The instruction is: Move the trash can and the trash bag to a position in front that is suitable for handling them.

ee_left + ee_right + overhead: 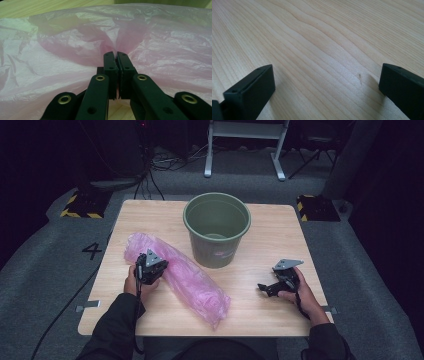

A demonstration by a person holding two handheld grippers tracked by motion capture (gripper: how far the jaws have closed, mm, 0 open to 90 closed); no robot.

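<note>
A black numeral "4" [92, 251] is showing on the grey floor [45, 265] left of the table; a small pinkish mark on the green bucket [216, 227] is staying illegible.

Wood table [150, 315] w/ pink bag [190, 280], green bucket [216, 230]

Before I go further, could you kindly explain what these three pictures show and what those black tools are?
A person at a wooden table holds a two-jaw gripper in each hand. The high view looks down from above; the other two come from cameras riding on each gripper. On the table lie a pink plastic bag and a green bucket. The left gripper is shut, pinching a fold of the bag. The right gripper rests open over bare wood, holding nothing.
</note>
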